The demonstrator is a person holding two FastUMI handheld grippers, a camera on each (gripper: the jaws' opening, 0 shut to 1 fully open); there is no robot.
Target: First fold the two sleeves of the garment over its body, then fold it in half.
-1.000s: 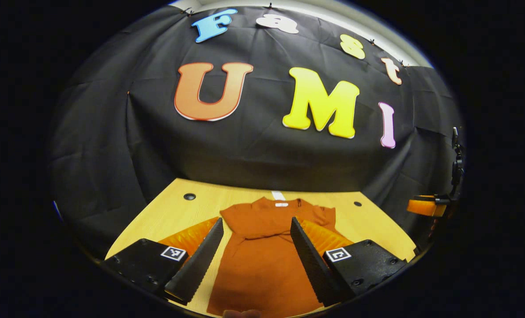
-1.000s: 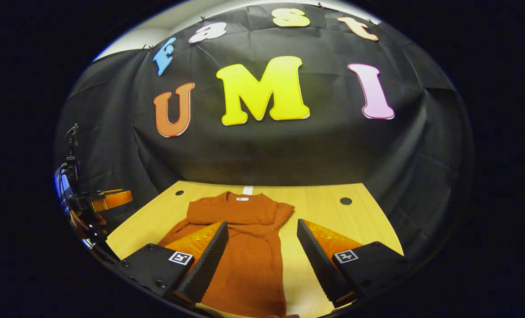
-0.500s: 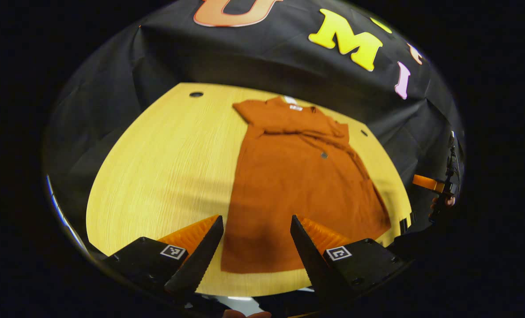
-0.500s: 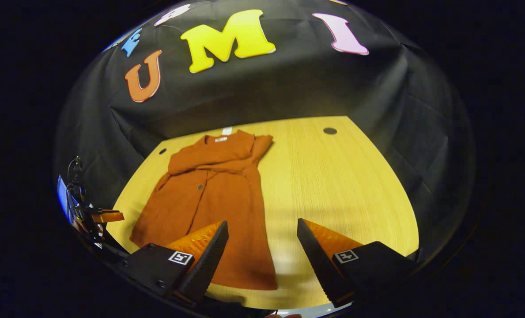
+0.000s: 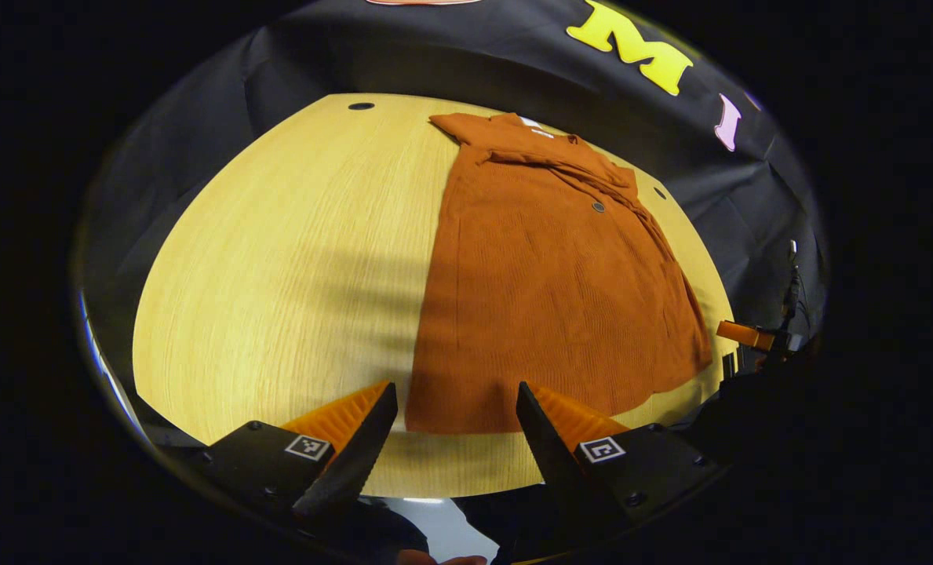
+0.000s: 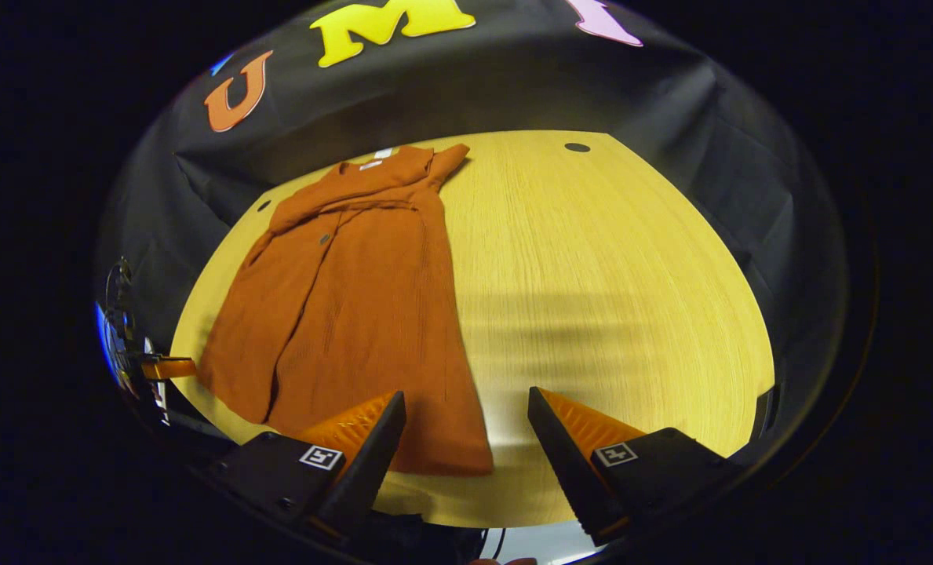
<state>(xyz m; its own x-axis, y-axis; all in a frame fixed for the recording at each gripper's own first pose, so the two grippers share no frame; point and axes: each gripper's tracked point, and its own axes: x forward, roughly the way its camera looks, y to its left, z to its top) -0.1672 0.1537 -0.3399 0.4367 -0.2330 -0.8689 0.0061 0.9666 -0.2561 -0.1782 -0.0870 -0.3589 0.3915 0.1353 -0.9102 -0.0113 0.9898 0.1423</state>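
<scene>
A rust-orange garment [image 5: 548, 275] lies flat on the wooden table [image 5: 278, 259], collar toward the far wall, both sleeves folded across its chest. My left gripper [image 5: 454, 416] hangs open above the hem's near left corner with nothing between its fingers. In the right gripper view the same garment [image 6: 348, 314] lies at the left, and my right gripper [image 6: 466, 424] stands open above the hem's near right corner. The other gripper [image 5: 748, 336] shows small at the right edge of the left gripper view, and again [image 6: 160, 367] at the left edge of the right gripper view.
The table's near edge [image 6: 513, 518] runs just under both grippers. Small dark holes [image 5: 361, 106] [image 6: 577, 147] mark the table's far corners. Bare wood [image 6: 607, 275] spreads to the right of the garment. The black cloth wall stands behind the table.
Both grippers have tipped down and pulled back toward the near edge. The views swung from the wall to the whole garment and its hem. Both stay open.
</scene>
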